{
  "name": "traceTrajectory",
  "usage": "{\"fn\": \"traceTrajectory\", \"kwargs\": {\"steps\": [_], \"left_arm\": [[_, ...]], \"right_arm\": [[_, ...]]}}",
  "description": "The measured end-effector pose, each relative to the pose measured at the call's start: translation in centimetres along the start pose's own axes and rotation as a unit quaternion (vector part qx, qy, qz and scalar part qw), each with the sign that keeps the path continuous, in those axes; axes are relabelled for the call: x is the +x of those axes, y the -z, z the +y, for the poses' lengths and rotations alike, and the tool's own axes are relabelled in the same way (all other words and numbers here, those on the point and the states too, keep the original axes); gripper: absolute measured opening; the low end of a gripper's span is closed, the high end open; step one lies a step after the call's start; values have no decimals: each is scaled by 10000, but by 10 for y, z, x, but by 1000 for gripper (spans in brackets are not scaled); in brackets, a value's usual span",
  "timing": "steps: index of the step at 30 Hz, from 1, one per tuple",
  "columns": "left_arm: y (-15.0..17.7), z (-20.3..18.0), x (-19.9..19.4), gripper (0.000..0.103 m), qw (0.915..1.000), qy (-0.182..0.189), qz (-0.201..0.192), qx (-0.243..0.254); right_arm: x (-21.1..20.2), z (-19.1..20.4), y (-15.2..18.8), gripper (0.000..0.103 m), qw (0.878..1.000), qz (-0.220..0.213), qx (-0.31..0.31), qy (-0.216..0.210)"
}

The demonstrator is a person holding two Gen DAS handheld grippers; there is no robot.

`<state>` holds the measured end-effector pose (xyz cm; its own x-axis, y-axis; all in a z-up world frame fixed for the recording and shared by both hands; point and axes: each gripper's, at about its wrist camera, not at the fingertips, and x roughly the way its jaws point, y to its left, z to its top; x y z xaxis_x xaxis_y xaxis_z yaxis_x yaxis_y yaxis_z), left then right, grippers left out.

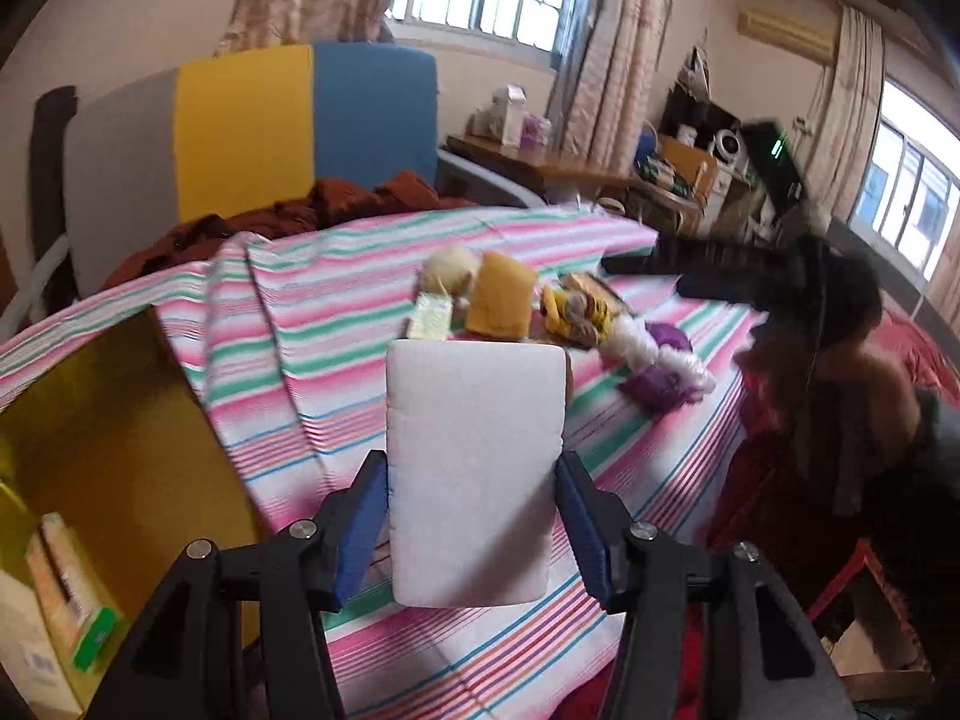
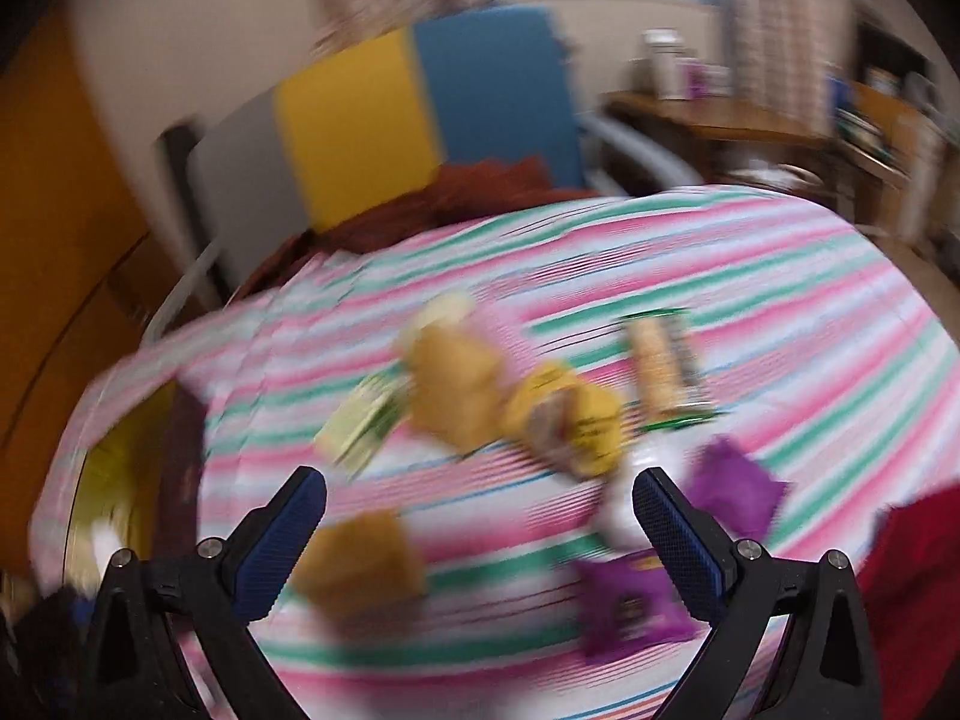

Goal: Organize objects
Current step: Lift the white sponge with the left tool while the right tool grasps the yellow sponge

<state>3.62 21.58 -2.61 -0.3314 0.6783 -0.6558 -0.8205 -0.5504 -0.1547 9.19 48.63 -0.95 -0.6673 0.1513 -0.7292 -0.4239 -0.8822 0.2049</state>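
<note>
Left wrist: gripper (image 1: pixel 474 516) clamping white pack (image 1: pixel 474 468)

1. A plain white pack (image 1: pixel 474 474) sits between the blue pads (image 1: pixel 360 531) of the black left gripper (image 1: pixel 471 525).
2. The bedsheet (image 1: pixel 336 372) runs in pink, green, white and thin blue stripes.
3. The open box (image 1: pixel 114 420) shows a yellow interior.
4. The headboard (image 1: pixel 252 126) carries grey, yellow and blue panels.
5. Purple packets (image 2: pixel 630 606), blurred, lie beside mustard-yellow ones (image 2: pixel 360 564) below the right gripper (image 2: pixel 480 510), also black with blue pads.
</note>
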Motion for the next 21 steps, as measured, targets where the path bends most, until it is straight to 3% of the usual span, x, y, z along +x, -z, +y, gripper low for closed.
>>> {"fn": "traceTrajectory", "kwargs": {"steps": [5,11,13,14,15,21], "left_arm": [[-2,15,-26,57,9993,-3,-271,-273],[2,30,-39,57,9980,-33,-400,-496],[4,34,-41,57,9974,-60,-429,-574],[4,37,-42,57,9971,-72,-451,-613],[5,38,-44,57,9968,-82,-467,-638],[8,47,-52,57,9957,-189,-535,-737]], "right_arm": [[21,48,19,103,9957,422,-690,-460],[54,66,30,103,9888,942,-1158,-78],[59,64,31,90,9879,1014,-1168,-126],[59,64,31,65,9878,1002,-1188,-106],[58,63,31,61,9882,914,-1226,-13],[39,63,25,58,9912,638,-1151,-117]]}}
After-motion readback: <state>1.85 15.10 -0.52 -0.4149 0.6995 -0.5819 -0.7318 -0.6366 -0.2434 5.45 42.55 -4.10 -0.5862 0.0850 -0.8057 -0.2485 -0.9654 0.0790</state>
